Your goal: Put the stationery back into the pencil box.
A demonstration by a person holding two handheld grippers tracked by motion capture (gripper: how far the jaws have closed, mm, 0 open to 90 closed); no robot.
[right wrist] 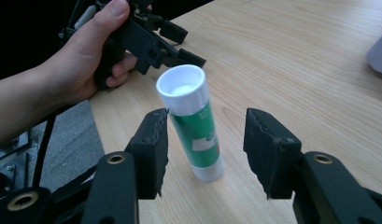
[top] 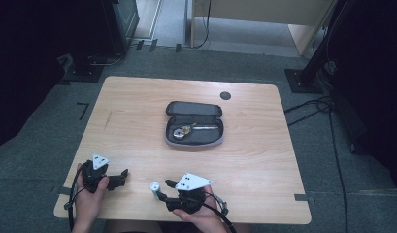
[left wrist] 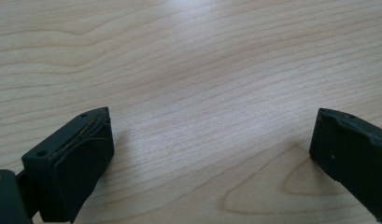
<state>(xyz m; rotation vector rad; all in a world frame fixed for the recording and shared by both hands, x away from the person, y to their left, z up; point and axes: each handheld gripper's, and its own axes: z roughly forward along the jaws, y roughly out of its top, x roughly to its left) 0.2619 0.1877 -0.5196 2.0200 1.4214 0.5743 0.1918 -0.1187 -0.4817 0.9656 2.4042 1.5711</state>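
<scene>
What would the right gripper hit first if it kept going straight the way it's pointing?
Most likely the glue stick: it stands upright on the table between the right gripper's open jaws, nearer the left one. Depth is hard to judge, but beyond it the left gripper seems next in line.

Well ahead of the hand-held grippers we see an open grey zip-up fabric case (top: 194, 124) lying flat on the light wooden desk (top: 138, 121), its lid folded back. Inside it rest small metallic tools (top: 192, 129). Farther beyond, near the desk's far edge, we see a round dark cable hole (top: 225, 95). Grey carpet floor (top: 50, 131) surrounds the desk.
</scene>
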